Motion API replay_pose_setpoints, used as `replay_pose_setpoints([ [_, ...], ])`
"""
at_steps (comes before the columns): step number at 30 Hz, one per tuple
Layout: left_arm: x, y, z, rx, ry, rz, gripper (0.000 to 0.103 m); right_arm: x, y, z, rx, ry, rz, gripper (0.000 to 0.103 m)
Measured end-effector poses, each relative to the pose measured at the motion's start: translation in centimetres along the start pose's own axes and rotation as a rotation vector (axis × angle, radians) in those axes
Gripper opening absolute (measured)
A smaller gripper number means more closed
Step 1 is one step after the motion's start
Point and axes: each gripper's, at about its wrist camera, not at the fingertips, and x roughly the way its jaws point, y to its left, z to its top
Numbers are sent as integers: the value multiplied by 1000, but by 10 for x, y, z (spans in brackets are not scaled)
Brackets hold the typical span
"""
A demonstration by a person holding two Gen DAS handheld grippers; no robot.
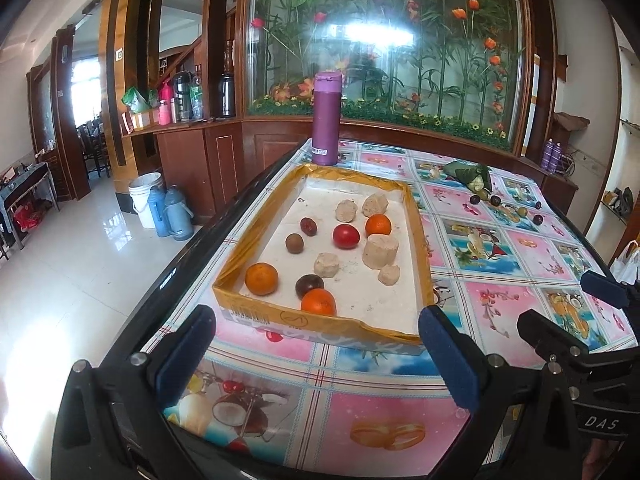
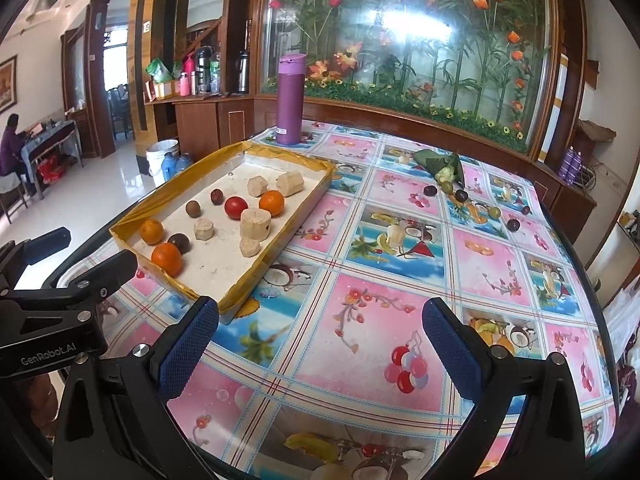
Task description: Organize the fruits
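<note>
Glossy patterned oilcloth, printed with pink and blue fruit squares, covers the bench (image 2: 360, 264). At its left sits a shallow cardboard tray (image 1: 320, 330) with a gold-taped rim and a chalky white floor. Inside lie three round oranges, the nearest (image 1: 318, 302) by the front wall, a smooth red tomato (image 1: 346, 236), dark wrinkled passion fruits (image 1: 309, 285), and rough beige chunks, the biggest a stubby cylinder (image 1: 380, 250). Behind the tray stands a matte purple flask (image 1: 327, 118), upright. Further right, well apart from the tray, a folded green leaf bundle (image 2: 440, 166) lies with small dark plums (image 2: 513, 225) and green fruits scattered beside it.

The right wrist view alone shows a seated person (image 2: 12, 152) at a far desk. The left wrist view shows more of the blue thermos jugs (image 1: 170, 216) on the floor.

The left gripper (image 1: 316, 356) hovers before the tray's near wall, its blue mesh-padded fingers (image 1: 186, 356) spread wide, holding nothing. The right gripper (image 2: 320, 344) hangs over bare oilcloth right of the tray, its fingers (image 2: 452, 344) likewise apart and empty.
</note>
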Motion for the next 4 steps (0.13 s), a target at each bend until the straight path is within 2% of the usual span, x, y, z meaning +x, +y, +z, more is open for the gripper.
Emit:
replay_pose_setpoints([
  [4,3,1,-1,-1,16,7,103,1,-3,0,4,2,-2,103],
])
